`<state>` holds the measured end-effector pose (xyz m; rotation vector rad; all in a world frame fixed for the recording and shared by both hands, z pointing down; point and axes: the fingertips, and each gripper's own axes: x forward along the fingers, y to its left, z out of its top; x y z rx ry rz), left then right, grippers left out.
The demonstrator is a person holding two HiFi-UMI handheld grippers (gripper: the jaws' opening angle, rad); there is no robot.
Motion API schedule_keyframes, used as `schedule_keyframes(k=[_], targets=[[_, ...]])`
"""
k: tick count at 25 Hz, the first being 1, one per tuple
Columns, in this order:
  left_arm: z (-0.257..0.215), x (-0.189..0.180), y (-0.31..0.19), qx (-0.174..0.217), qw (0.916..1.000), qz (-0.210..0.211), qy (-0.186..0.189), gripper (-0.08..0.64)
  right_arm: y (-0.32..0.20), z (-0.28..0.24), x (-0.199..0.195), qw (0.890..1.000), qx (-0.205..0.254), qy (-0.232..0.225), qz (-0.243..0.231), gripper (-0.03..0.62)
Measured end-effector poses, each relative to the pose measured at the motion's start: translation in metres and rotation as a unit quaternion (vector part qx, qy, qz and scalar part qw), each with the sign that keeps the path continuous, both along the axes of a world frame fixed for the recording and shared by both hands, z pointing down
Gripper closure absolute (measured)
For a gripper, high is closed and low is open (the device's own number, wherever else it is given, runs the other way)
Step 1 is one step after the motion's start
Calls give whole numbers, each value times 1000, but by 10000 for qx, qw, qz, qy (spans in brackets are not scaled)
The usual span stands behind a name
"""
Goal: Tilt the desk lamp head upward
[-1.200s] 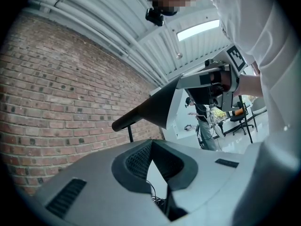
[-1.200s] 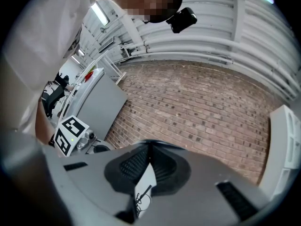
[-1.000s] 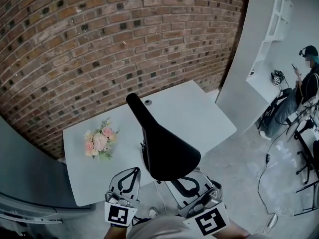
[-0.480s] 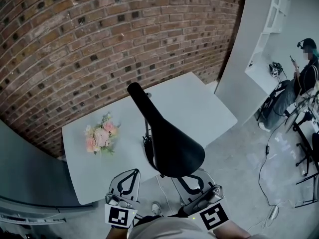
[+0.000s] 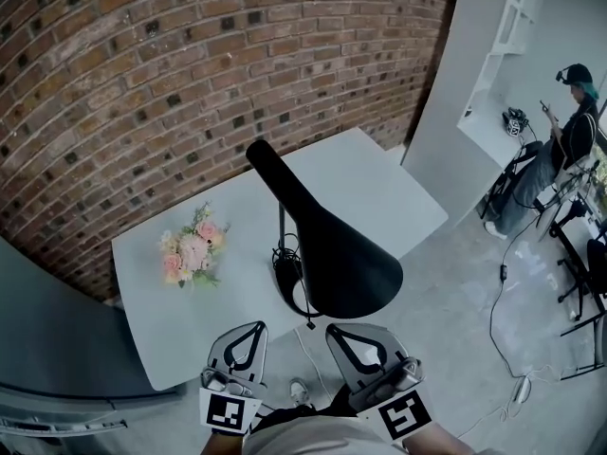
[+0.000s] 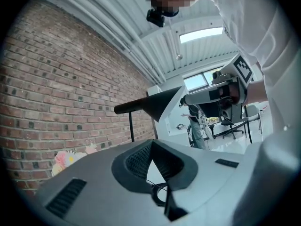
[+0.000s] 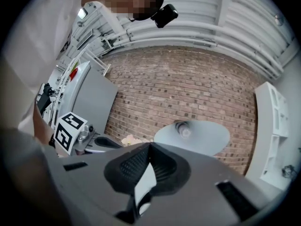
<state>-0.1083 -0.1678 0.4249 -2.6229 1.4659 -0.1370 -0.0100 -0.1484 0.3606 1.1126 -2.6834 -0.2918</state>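
Backed off from under lamp head (image 5: 332,254): right gripper (image 5: 343,332), fingers (image 7: 124,166) pressed together, empty; left gripper (image 5: 248,330) likewise. Tilt apparently complete.

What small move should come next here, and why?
Probably draw the right gripper back to rest. The lamp head already looks tilted up: the right gripper view sees straight into its open mouth, with the bulb showing. The right gripper and the left gripper are shut, empty and clear of it.

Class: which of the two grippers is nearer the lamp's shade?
The right gripper, its tips close by the wide rim of the black shade; the left gripper sits farther off to the side.
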Motion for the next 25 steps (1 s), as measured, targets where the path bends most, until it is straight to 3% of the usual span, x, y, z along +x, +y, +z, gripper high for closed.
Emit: schedule_keyframes(k=[3, 9, 13, 15, 19, 25], targets=[[2, 4, 6, 54, 9996, 207, -181, 552, 3, 3, 3, 9997, -85, -138, 180, 575], [8, 17, 11, 13, 9991, 430, 54, 552, 9, 6, -2, 9998, -90, 16, 155, 575], [7, 27, 13, 58, 9984, 563, 12, 552, 15, 6, 1, 9997, -112, 193, 119, 577], [7, 27, 13, 159, 9979, 623, -112, 552, 16, 4, 2, 9997, -142, 55, 195, 577], [7, 24, 17, -31, 9984, 442, 341, 552, 18, 1, 2, 9995, -176, -89, 239, 577], [9, 19, 20, 45, 9987, 422, 270, 552, 21, 2, -1, 9997, -156, -91, 186, 577]])
